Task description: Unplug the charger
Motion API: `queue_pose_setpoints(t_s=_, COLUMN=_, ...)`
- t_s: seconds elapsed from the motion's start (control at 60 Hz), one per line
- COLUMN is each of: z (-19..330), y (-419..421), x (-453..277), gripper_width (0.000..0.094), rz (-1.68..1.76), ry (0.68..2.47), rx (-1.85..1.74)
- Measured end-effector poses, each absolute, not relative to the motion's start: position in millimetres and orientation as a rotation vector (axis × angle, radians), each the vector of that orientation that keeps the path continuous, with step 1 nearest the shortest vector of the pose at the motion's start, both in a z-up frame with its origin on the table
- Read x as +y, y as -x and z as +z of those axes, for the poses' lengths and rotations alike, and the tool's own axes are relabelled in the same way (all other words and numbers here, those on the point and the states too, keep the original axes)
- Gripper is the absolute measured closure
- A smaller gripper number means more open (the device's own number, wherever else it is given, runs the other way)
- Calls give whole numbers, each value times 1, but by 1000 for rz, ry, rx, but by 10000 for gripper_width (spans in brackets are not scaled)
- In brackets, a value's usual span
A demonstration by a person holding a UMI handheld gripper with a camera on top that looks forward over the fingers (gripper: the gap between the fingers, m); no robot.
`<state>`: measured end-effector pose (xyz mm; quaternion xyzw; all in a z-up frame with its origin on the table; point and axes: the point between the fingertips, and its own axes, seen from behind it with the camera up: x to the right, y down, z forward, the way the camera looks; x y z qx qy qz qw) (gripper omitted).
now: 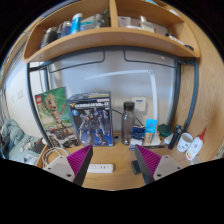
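A white charger or power strip lies flat on the wooden desk, between my fingers and nearer the left one. A small dark object lies on the desk close to the right finger. My gripper is open, its magenta pads spread wide on either side, holding nothing. I cannot make out any cable or plug on the white block.
Two toy boxes stand at the back of the desk. A blue can and white bottles are to the right. Tangled cables lie at the left. A wooden shelf with items hangs above.
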<state>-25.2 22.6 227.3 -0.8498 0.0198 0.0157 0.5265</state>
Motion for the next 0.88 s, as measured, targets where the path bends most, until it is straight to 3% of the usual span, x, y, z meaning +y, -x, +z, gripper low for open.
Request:
queue_pose_setpoints(t_s=0.367, z=212, y=111, x=-49, gripper_width=67, rz=75, ry=2014, rx=-8)
queue_pose_setpoints(t_s=0.883, z=230, y=110, x=-63, gripper_width=69, rz=18, ry=1967, rx=23)
